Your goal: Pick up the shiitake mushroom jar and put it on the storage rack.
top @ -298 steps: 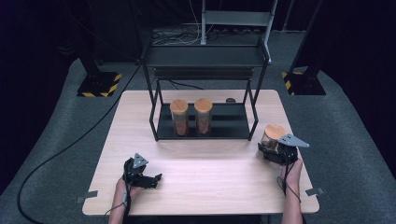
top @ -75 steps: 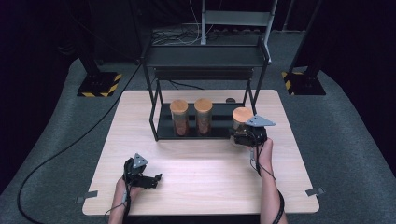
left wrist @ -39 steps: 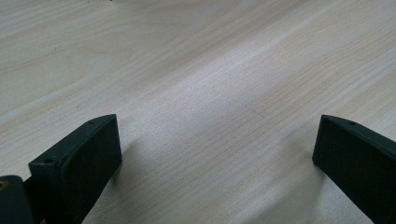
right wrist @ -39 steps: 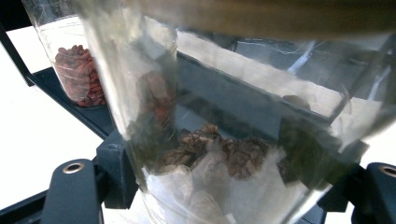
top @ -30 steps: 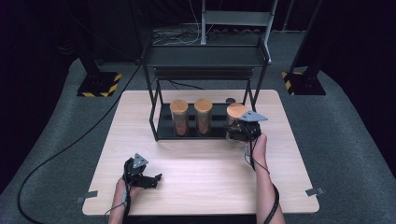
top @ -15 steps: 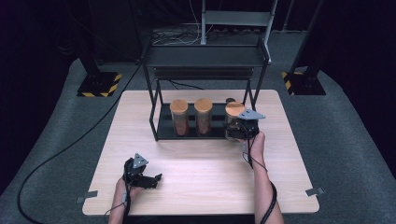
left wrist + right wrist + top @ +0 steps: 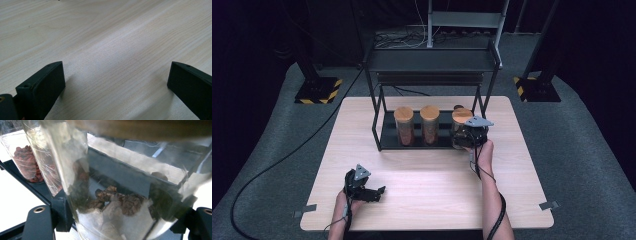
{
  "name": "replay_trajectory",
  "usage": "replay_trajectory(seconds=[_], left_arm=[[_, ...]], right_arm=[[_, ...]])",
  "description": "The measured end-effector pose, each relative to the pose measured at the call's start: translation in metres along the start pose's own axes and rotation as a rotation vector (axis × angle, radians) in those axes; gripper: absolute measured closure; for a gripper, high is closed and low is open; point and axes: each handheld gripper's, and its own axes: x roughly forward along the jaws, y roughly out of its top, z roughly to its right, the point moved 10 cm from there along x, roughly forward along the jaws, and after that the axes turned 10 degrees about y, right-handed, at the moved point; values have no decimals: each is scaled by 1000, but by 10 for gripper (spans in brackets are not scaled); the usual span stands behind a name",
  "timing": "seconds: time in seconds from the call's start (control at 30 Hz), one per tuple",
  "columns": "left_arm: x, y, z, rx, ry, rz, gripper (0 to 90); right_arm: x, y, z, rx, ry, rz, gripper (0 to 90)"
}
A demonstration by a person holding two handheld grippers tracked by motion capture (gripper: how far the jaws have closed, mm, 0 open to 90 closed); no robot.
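Observation:
A black metal rack (image 7: 432,60) stands at the back of the light wooden table (image 7: 437,180). Two wooden-lidded glass jars (image 7: 404,125) (image 7: 430,124) with reddish-brown contents stand on its lower shelf (image 7: 387,144). My right gripper (image 7: 467,135) is shut on a third jar (image 7: 460,114) at the shelf's right end, beside the rack's right post. In the right gripper view this jar (image 7: 120,195) holds dark lumps between the jaws, with the other jars (image 7: 25,162) to its left. My left gripper (image 7: 374,191) rests open on the table's near left; its jaws stand wide over bare wood (image 7: 115,50).
A small dark object (image 7: 458,106) lies on the table behind the held jar. Black stands with yellow-striped bases (image 7: 318,91) (image 7: 537,86) sit on the grey floor at both sides. A black cable (image 7: 277,160) runs across the floor at left.
My right gripper has carried the jar a little left and farther in, toward the right end of the rack's lower shelf. The left gripper has stayed put.

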Motion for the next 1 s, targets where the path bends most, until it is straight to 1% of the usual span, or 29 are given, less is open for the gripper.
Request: replay_trajectory(seconds=[0.27,0.4,0.7,0.8,1.0], left_arm=[[0,0,0,0,0,0,7],[0,0,0,0,0,0,7],[0,0,0,-1,-1,0,6],[0,0,0,-1,-1,0,6],[0,0,0,0,-1,-1,6]], right_arm=[[4,1,2,2,-4,2,247],[6,1,3,12,-4,5,248],[12,-1,5,12,-1,-4,248],[13,-1,6,21,-1,2,248],[17,0,7,21,-3,6,247]])
